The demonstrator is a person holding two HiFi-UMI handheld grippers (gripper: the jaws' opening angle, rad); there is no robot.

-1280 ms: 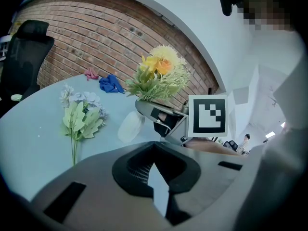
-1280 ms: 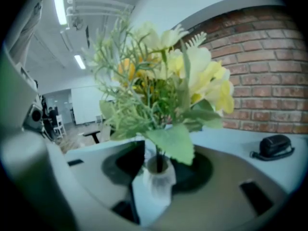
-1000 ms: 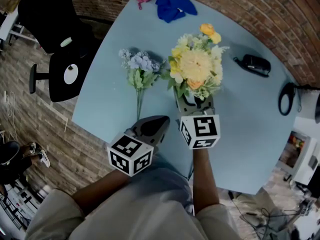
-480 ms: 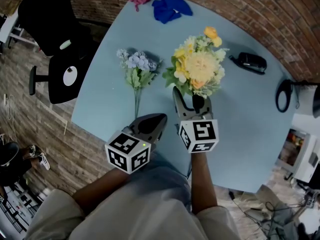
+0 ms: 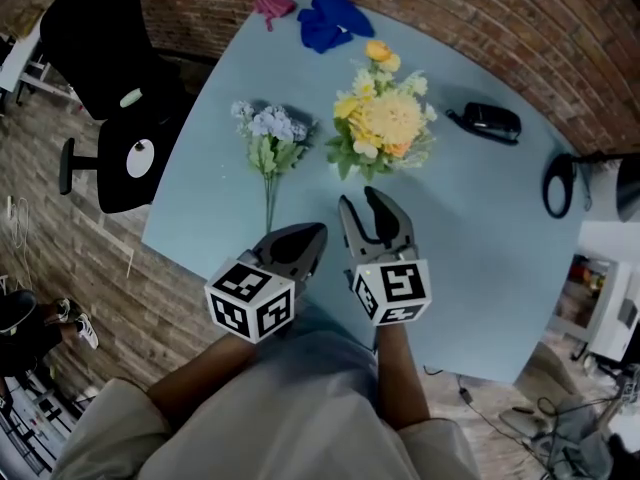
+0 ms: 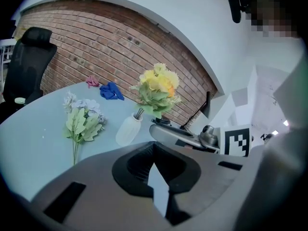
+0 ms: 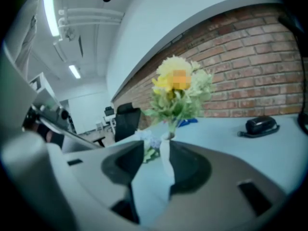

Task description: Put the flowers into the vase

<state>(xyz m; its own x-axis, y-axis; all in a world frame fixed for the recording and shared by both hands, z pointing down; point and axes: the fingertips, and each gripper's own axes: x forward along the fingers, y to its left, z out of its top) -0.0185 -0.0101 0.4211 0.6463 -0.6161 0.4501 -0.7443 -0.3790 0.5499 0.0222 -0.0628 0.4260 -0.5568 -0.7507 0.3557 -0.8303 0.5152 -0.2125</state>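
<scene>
A yellow bouquet stands upright in a white vase near the middle of the pale blue table; from the head view the blooms hide the vase. A pale blue-lilac bunch lies flat to the left of it, stems toward me. My right gripper is open and empty, a short way in front of the vase, which shows through the gap between its jaws. My left gripper is shut and holds nothing, near the stem ends of the lying bunch.
A blue cloth and a pink one lie at the table's far edge. A black device sits right of the bouquet. A black office chair stands off the table's left side, against a brick wall.
My right gripper has drawn back from the vase base toward me, its jaws apart. The bouquet stays standing in the vase. The left gripper has hardly moved.
</scene>
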